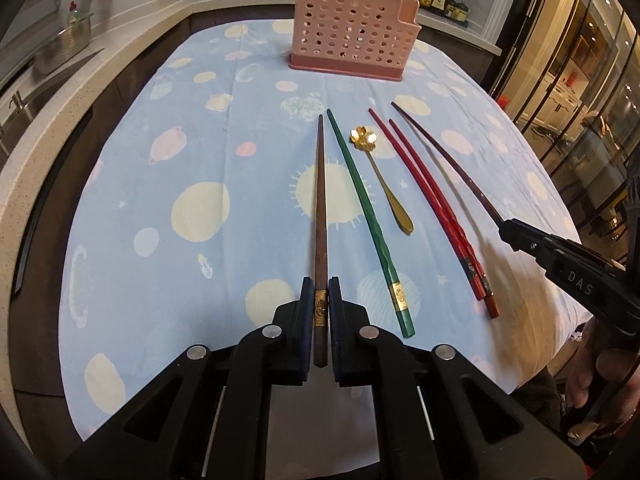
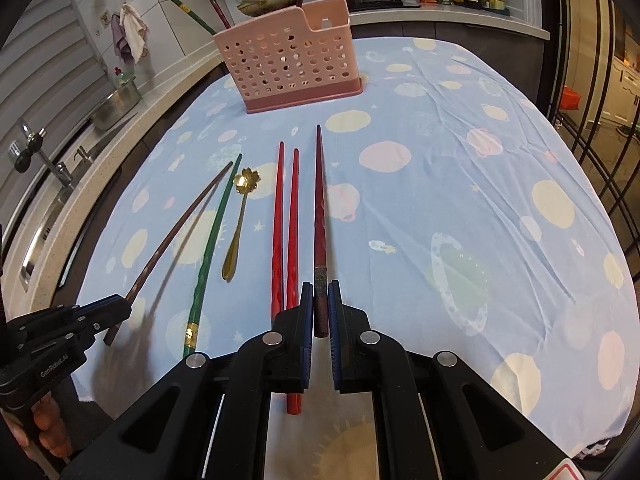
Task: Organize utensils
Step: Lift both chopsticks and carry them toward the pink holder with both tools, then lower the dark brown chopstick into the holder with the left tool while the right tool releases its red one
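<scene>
Chopsticks were the business in hand: the left gripper (image 1: 321, 304) had its fingers (image 1: 306, 300) clenched on a brown chopstick (image 1: 320, 200) near its gold band, and the right gripper (image 2: 320, 308) had its fingers (image 2: 307, 304) clenched on a dark red chopstick (image 2: 319, 200) close to its thick end. Both sticks pointed forward toward the pink holder (image 2: 288, 64), which stood upright at the far side of the counter (image 2: 440, 200) on its blue patterned cloth and already held a few sticks leaning out of its top. Between the two grippers, lying loose on the cloth, were a green chopstick (image 1: 360, 204), a gold spoon (image 1: 384, 184) and a pair of bright red chopsticks (image 1: 428, 204), all roughly parallel. To do this step well, I judged, each stick should be lifted clear before travelling, since its tip could snag the cloth, then swung tip-down over the open top and let go only once the tip was inside. Gripped so near one end, a stick could pivot, so slow moves suited.
</scene>
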Motion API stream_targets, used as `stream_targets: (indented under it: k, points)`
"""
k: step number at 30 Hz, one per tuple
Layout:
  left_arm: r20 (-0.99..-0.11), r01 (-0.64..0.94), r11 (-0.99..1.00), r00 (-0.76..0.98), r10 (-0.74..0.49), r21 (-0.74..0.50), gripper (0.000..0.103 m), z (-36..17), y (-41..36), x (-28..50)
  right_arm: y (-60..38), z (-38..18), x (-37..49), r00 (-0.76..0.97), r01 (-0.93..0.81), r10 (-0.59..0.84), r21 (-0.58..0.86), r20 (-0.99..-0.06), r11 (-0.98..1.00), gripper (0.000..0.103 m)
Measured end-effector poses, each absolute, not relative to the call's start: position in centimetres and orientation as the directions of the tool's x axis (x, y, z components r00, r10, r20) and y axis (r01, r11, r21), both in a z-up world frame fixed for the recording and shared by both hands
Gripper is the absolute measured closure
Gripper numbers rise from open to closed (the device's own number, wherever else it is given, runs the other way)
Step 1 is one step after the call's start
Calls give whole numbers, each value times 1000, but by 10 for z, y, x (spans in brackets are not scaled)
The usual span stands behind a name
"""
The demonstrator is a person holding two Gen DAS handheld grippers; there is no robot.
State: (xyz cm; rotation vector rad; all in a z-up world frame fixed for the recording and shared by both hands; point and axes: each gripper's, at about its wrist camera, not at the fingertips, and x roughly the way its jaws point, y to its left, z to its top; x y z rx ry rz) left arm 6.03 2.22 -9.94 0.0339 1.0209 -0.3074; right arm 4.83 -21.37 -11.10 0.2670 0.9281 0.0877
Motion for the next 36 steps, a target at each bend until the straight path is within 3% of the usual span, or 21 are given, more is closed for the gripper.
stream_targets:
  k: [18, 36]
  points:
    - [-674, 228, 963, 690, -265, -145, 96, 7, 42, 107, -237, -9, 67, 771, 8, 178, 288, -611, 958, 96]
    - [-521, 290, 949, 795, -311, -124, 96, 96, 17, 164, -246, 74, 113, 871, -59, 181, 269, -456, 961, 96]
